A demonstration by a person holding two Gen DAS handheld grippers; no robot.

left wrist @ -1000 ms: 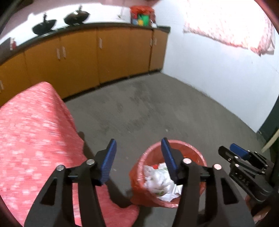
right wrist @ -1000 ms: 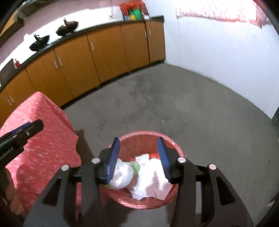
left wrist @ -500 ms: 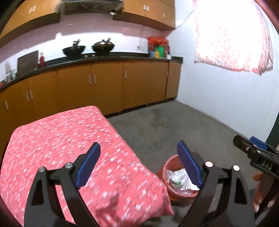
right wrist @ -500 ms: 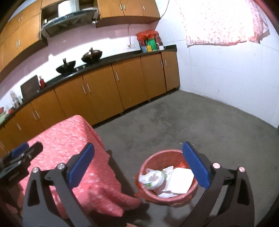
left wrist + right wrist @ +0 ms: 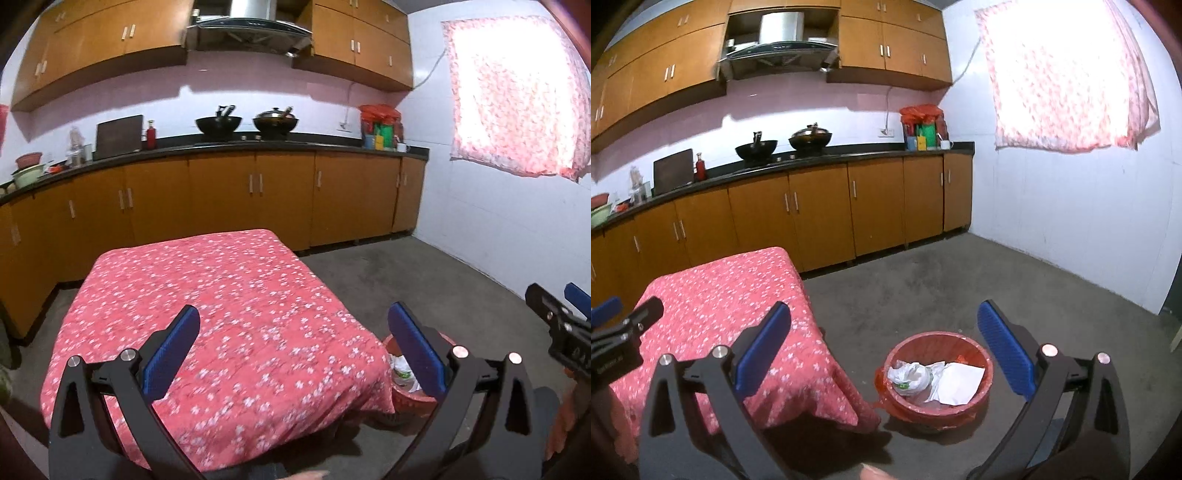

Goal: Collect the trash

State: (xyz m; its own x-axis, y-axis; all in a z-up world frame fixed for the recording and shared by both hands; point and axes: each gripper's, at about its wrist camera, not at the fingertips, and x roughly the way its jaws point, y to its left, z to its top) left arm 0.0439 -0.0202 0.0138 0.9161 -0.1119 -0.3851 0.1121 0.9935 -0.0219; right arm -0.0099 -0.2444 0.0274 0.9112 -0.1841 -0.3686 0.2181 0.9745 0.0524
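Below and between the spread fingers of the right claw (image 5: 884,350), a red bin (image 5: 936,376) is seen on the concrete floor (image 5: 960,280), with crumpled white wrappers and paper (image 5: 934,378) lying inside it. Both claws are held wide open and nothing is gripped by either; the left claw (image 5: 293,350) is raised over a table draped in a red flowered cloth (image 5: 221,314), the bin just beyond its right finger. A second ago both claws were held low over the bin, the right one narrowly parted around the trash; since then they have been lifted back and opened. The drop is judged complete, and no further trash is visible on the cloth.
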